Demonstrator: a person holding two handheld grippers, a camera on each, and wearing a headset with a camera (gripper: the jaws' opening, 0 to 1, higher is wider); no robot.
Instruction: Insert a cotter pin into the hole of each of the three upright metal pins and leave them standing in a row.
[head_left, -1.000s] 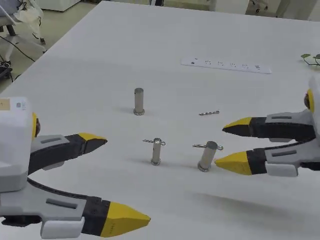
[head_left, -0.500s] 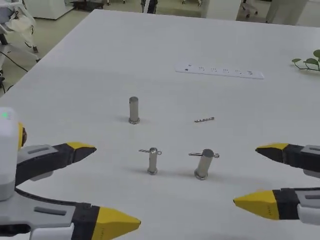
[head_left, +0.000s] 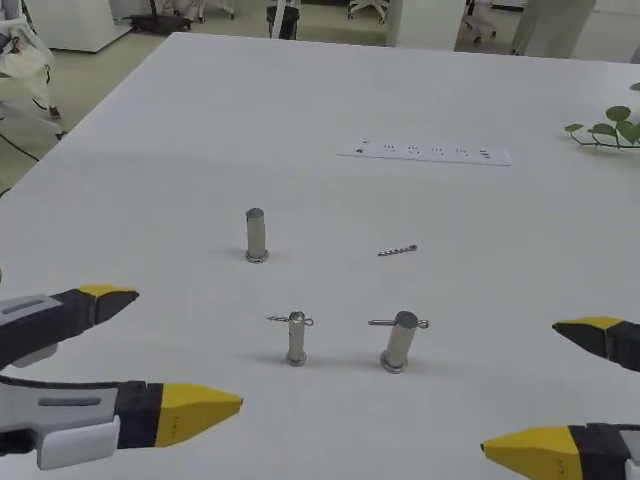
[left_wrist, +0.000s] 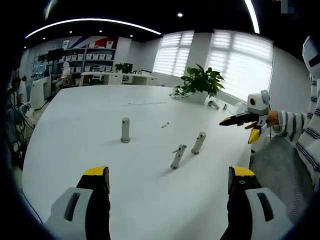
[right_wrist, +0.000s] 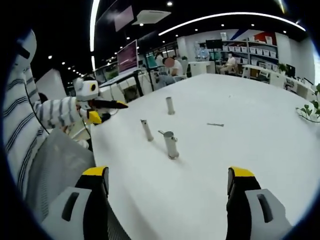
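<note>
The left gripper (head_left: 185, 350) and the right gripper (head_left: 520, 385) both have their jaws apart, empty, by the tabletop's (head_left: 500, 230) near edge. Two pins (head_left: 296, 340) carry cotter pins (head_left: 378, 322); the third pin (head_left: 255, 235) stands bare.

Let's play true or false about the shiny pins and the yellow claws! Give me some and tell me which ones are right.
1. The back pin has a cotter pin through it. False: nothing sticks through it. The front left pin and the front right pin each have one.
2. A loose cotter pin lies on the table. True.
3. The left claw is gripping a cotter pin. False: it is open and empty.
4. The right claw is open. True.
</note>
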